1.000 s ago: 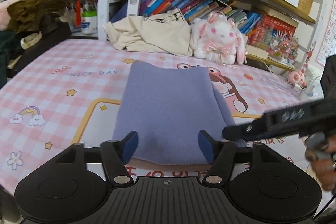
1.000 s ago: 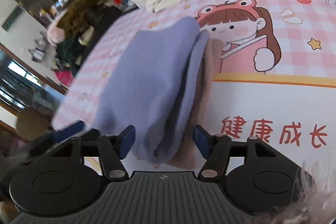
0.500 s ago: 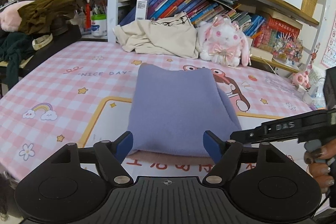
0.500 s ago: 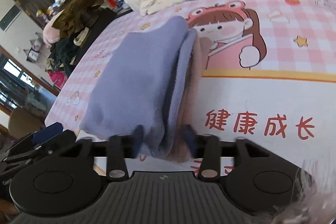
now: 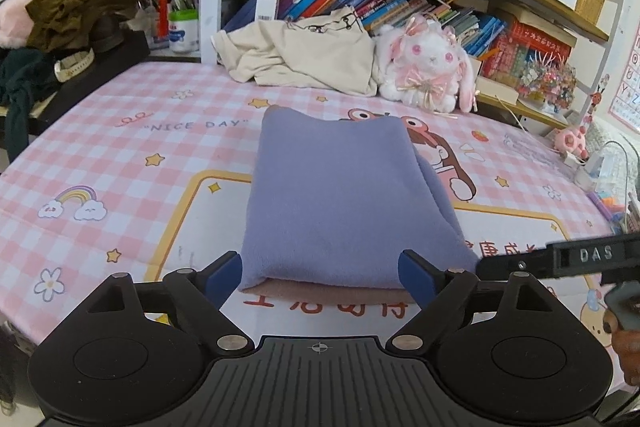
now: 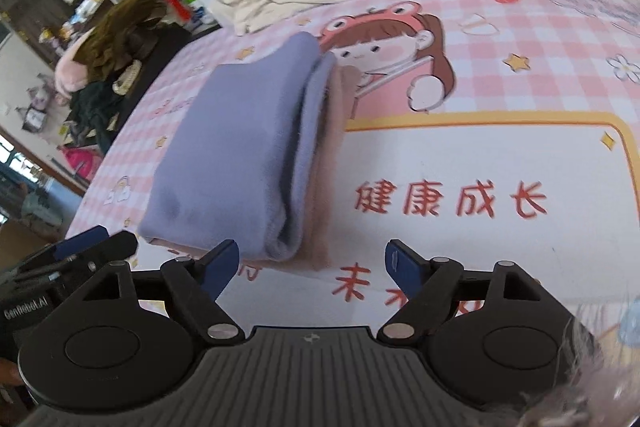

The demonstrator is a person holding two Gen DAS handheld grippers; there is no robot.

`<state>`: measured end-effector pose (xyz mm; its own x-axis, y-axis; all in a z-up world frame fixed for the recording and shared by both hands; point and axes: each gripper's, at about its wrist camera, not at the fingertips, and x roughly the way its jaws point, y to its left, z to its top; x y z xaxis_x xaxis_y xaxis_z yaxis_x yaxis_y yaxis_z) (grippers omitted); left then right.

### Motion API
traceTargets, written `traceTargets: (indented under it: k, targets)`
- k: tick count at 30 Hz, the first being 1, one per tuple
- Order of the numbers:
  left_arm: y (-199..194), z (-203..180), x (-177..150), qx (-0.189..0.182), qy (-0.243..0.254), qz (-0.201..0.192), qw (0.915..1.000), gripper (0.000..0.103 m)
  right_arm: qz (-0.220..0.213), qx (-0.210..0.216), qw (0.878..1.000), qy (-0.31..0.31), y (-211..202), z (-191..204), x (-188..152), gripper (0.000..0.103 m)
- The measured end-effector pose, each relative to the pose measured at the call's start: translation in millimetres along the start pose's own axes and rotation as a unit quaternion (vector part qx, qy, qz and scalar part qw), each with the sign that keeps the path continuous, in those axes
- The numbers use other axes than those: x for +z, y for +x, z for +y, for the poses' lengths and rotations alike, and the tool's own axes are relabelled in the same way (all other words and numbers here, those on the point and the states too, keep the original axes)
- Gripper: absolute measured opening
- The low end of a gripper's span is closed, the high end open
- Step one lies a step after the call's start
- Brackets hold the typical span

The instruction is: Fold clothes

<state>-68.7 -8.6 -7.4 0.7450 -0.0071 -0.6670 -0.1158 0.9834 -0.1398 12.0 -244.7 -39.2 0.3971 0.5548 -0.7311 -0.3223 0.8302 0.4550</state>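
Grippers first: the left gripper (image 5: pixel 320 273) and right gripper (image 6: pixel 312 263) both gape, holding nothing, just short of the folded lavender fleece garment (image 5: pixel 344 203) lying square on the pink checked cartoon tablecloth (image 5: pixel 120 155), probably finished, its pinkish underside peeking out.

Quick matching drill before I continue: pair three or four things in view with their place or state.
Things:
1. lilac garment
2. cream garment
3. bunny plush
4. right claw

Places or states:
A. open, empty
B. sitting by the books
C. folded on the pink mat
D. crumpled against the shelf

Pairs: 1-C, 2-D, 3-B, 4-A
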Motion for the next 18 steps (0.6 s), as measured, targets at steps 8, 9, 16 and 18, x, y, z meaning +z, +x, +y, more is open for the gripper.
traceTargets:
  k: [8, 9, 16, 18]
  targets:
    - [26.1, 33.2, 23.0, -0.029, -0.002, 0.013, 0.9995, 0.091, -0.024, -0.033, 0.998, 0.041, 0.1, 2.9, 4.5, 0.081]
    - [29.7, 38.6, 27.1, -0.032, -0.005, 0.014, 0.9994, 0.091, -0.026, -0.037, 0.998, 0.044, 1.0, 4.8, 6.2, 0.081]
    - [73.1, 71.5, 50.7, -0.117, -0.052, 0.057, 0.9902, 0.090, -0.044, -0.025, 0.996, 0.070, 17.6, 10.1, 24.7, 0.081]
    - [90.9, 80.1, 53.2, -0.129, -0.084, 0.088, 0.9842, 0.088, -0.037, -0.024, 0.995, 0.094, 30.0, 5.1, 32.0, 0.080]
